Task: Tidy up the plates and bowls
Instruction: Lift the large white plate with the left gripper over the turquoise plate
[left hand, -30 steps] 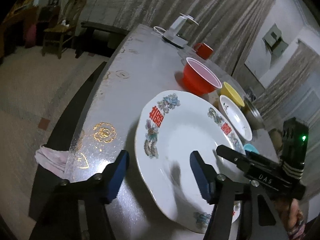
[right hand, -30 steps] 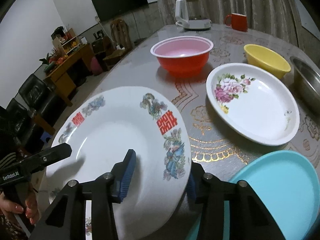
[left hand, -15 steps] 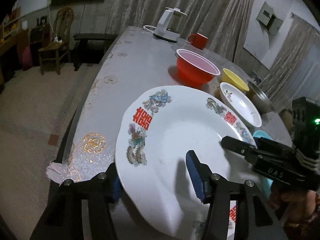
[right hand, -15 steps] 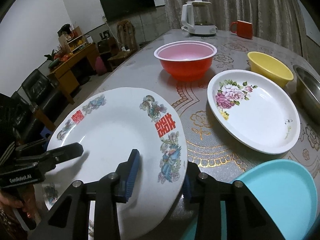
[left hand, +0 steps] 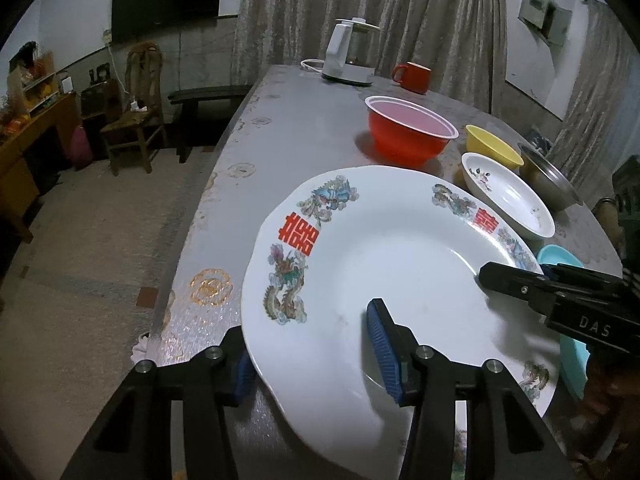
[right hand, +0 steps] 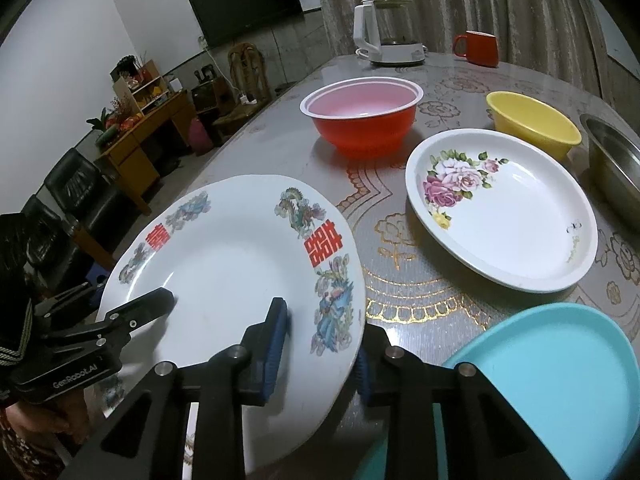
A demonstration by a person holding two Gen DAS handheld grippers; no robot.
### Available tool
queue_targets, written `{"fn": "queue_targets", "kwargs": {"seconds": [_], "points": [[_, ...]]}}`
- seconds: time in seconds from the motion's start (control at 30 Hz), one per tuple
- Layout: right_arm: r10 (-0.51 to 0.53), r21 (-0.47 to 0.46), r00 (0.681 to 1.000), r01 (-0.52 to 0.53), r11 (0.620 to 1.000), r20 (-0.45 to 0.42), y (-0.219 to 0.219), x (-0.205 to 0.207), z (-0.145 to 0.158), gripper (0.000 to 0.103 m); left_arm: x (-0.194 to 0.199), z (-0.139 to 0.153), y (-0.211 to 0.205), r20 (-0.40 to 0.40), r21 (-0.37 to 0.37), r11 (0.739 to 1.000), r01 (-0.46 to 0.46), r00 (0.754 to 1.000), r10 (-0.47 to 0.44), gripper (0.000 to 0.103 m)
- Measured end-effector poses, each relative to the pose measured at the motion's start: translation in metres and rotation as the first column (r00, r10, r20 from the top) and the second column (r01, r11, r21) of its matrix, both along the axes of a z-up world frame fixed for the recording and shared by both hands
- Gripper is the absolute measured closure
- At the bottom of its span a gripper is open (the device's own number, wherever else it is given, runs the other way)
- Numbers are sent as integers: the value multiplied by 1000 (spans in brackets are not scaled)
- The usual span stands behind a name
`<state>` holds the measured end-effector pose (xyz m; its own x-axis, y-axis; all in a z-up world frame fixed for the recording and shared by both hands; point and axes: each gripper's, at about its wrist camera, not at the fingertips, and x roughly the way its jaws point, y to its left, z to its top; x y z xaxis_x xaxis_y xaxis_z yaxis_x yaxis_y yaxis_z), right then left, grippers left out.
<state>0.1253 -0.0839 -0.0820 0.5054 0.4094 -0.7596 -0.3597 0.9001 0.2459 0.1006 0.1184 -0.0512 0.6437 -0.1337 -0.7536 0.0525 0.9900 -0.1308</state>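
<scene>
Right wrist view: dragon plate (right hand: 224, 256) is straddled at opposite rims by right gripper (right hand: 320, 348) and left gripper (left hand: 312, 344), jaws just closing, contact uncertain. Red bowl (right hand: 362, 116), yellow bowl (right hand: 532, 124), flowered dish (right hand: 504, 208) are seen empty.

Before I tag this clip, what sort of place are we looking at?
Most likely a home living and dining room. A large dining table with a gold-patterned cover holds crockery and a white electric kettle; a black flat-screen television hangs on the wall, and black leather seats stand beside a wooden desk.
</scene>
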Motion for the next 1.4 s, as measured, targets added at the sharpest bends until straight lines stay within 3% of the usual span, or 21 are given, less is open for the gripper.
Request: {"fn": "queue_targets", "kwargs": {"seconds": [0.6, 1.4], "points": [[-3, 23, 1000, 3, 1000, -2, -10, -16, 3, 78, -17, 5, -16, 30, 16, 999, 29, 999, -29, 52], [-1, -31, 996, 4, 1000, 93, -15, -34, 14, 77, -26, 6, -32, 52, 76, 996, 42, 998, -46, 51]]}}
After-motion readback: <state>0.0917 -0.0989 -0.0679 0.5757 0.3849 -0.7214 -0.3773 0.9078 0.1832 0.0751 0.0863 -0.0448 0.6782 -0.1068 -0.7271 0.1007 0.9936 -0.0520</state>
